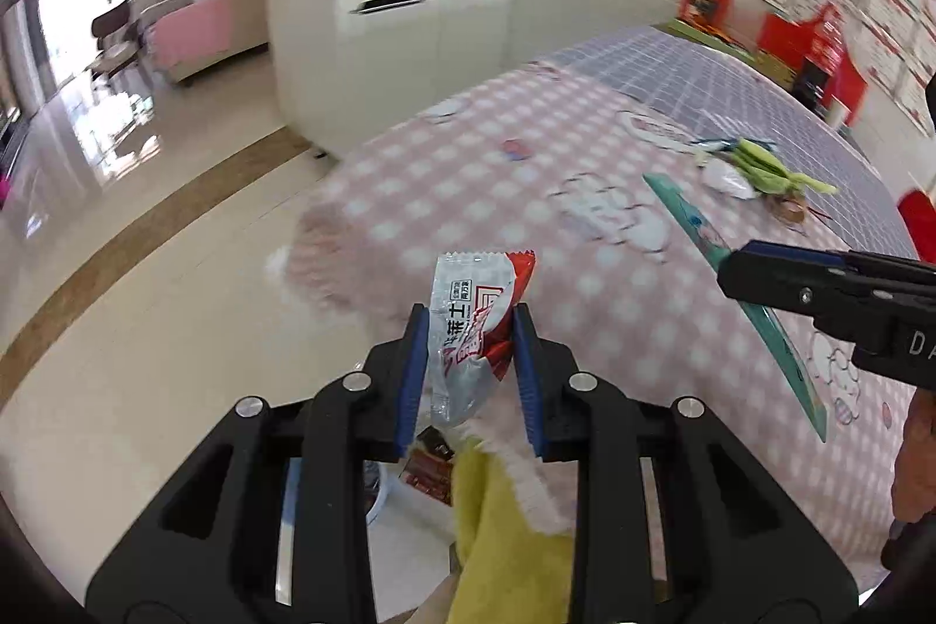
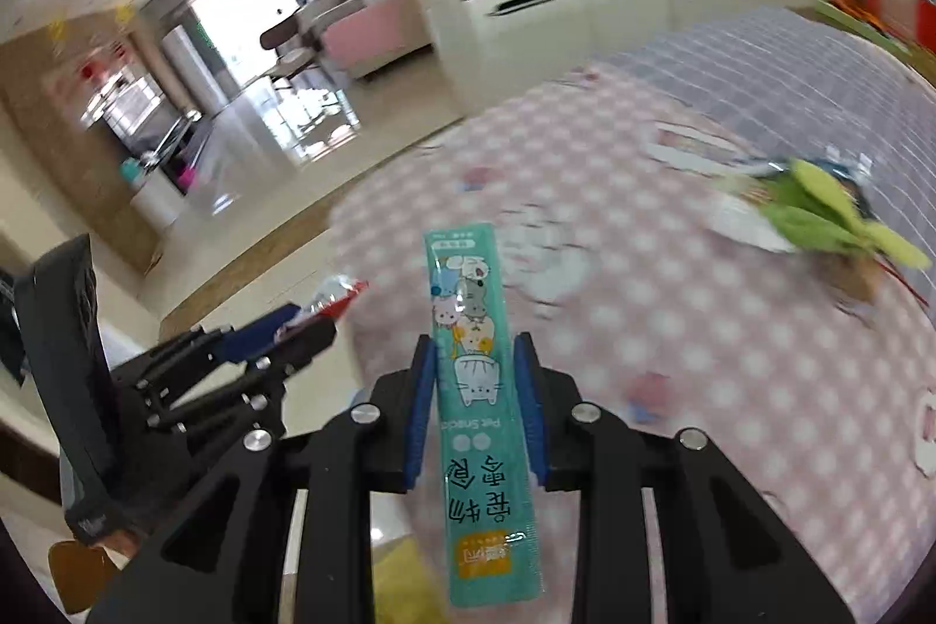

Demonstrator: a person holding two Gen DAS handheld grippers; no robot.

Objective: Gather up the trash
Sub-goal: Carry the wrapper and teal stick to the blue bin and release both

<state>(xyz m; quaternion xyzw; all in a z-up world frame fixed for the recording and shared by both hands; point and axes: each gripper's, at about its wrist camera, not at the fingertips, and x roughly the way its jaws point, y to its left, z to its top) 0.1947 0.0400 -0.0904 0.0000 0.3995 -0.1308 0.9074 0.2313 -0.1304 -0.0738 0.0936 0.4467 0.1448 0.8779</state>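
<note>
Two pieces of trash were already lifted, the left gripper point(image 1: 468, 331) clamped on a red-and-silver snack wrapper point(image 1: 477, 308) and the right gripper point(image 2: 475, 361) on a teal pet-snack stick point(image 2: 474, 378), while green leaves point(image 1: 766, 168) and scraps remained on the surface point(image 1: 526, 144) at two o'clock.

Leaves point(image 1: 760, 165) on table point(image 1: 468, 191), cabinet point(image 1: 409, 21) behind.
</note>
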